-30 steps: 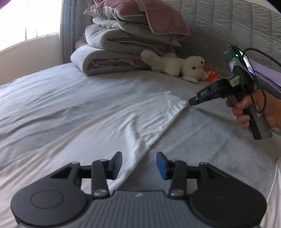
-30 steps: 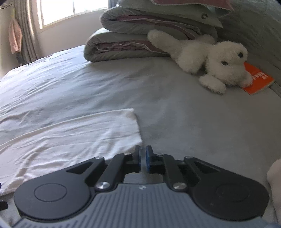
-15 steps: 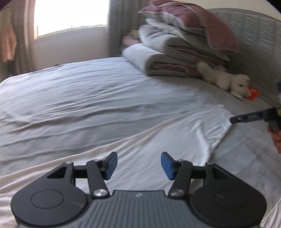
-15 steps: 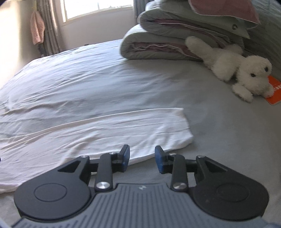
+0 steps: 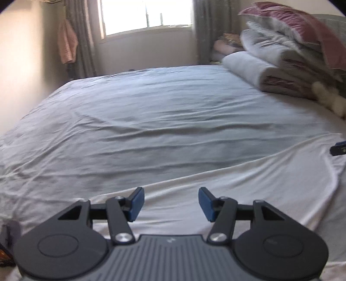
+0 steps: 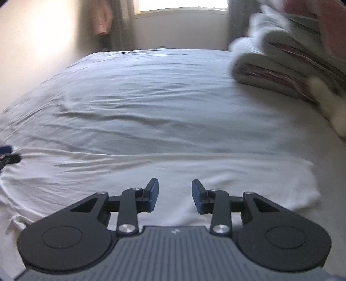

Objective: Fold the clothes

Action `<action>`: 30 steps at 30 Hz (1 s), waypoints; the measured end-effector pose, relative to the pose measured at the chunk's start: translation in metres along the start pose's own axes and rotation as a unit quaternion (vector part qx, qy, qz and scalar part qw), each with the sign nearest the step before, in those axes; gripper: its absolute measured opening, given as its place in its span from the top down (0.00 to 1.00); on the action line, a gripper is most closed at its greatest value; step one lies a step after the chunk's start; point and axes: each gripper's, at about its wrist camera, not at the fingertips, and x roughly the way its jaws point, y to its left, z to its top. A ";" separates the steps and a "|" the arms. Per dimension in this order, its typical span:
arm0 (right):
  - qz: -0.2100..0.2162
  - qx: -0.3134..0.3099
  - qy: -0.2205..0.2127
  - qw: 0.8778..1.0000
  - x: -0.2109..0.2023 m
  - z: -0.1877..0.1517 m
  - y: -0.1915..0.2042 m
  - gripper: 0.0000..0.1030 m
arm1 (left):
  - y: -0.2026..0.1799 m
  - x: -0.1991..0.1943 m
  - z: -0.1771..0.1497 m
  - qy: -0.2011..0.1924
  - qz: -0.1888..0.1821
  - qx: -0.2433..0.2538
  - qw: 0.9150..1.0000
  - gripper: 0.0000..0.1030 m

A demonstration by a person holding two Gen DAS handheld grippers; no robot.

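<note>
**A:** since a second ago both views have swung round toward the window (image 5: 147, 15); the right hand-held gripper (image 6: 175, 195), which was pressed nearly together at the shirt's corner, has let go and its jaws now stand apart with nothing between them; the left hand-held gripper (image 5: 169, 204) is spread too, a bit wider than before, also empty

**B:** so where's the white shirt (image 6: 151, 170) now?

**A:** flat on the bed (image 5: 151, 112), laid out as a long strip right in front of both grippers; the folded blankets (image 5: 270, 71) and plush toy (image 5: 330, 99) sit well off to the right

**B:** sounds like one fold just got dropped into place

**A:** that's the read; released and smooth enough; next is probably regrabbing an end to fold it across; frames are blurry, so fine creases are hard to judge
</note>
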 end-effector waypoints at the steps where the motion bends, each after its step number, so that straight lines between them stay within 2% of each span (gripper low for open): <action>1: 0.009 -0.010 -0.002 1.000 0.007 0.004 0.008 0.63 | 0.008 0.004 -0.001 0.001 0.012 0.000 1.000 0.45; 4: 0.045 -0.040 -0.002 0.998 0.030 0.015 0.034 0.63 | 0.037 0.017 -0.004 0.006 0.047 -0.023 0.999 0.45; 9: 0.089 -0.089 0.013 0.992 0.074 0.032 0.073 0.63 | 0.083 0.033 -0.012 0.014 0.061 -0.090 0.994 0.47; 12: 0.106 -0.119 0.030 0.987 0.098 0.038 0.093 0.63 | 0.097 0.041 -0.019 0.021 0.056 -0.120 0.991 0.53; 14: 0.111 -0.143 0.039 0.983 0.109 0.037 0.103 0.63 | 0.102 0.045 -0.023 0.025 0.045 -0.133 0.990 0.63; 15: 0.111 -0.155 0.038 0.981 0.112 0.037 0.107 0.67 | 0.102 0.045 -0.026 0.022 0.045 -0.135 0.990 0.65; 16: 0.111 -0.167 0.037 0.979 0.115 0.036 0.110 0.87 | 0.103 0.046 -0.028 0.020 0.045 -0.137 0.989 0.74; 17: 0.119 -0.171 0.040 0.977 0.116 0.037 0.113 1.00 | 0.103 0.046 -0.030 0.017 0.045 -0.139 0.989 0.77; 22: 0.121 -0.192 0.031 0.973 0.112 0.039 0.123 1.00 | 0.105 0.040 -0.034 -0.025 0.049 -0.152 0.987 0.79; 24: 0.125 -0.185 0.028 0.974 0.113 0.040 0.123 0.99 | 0.105 0.041 -0.033 -0.029 0.054 -0.150 0.987 0.79; 26: 0.140 -0.169 0.031 0.975 0.113 0.043 0.119 0.77 | 0.105 0.046 -0.035 -0.019 0.056 -0.154 0.986 0.78; 28: 0.161 -0.156 0.033 0.974 0.113 0.045 0.114 0.61 | 0.105 0.050 -0.039 -0.017 0.058 -0.153 0.986 0.77; 30: 0.174 -0.162 0.039 0.971 0.113 0.044 0.115 0.61 | 0.103 0.051 -0.039 -0.017 0.062 -0.147 0.987 0.77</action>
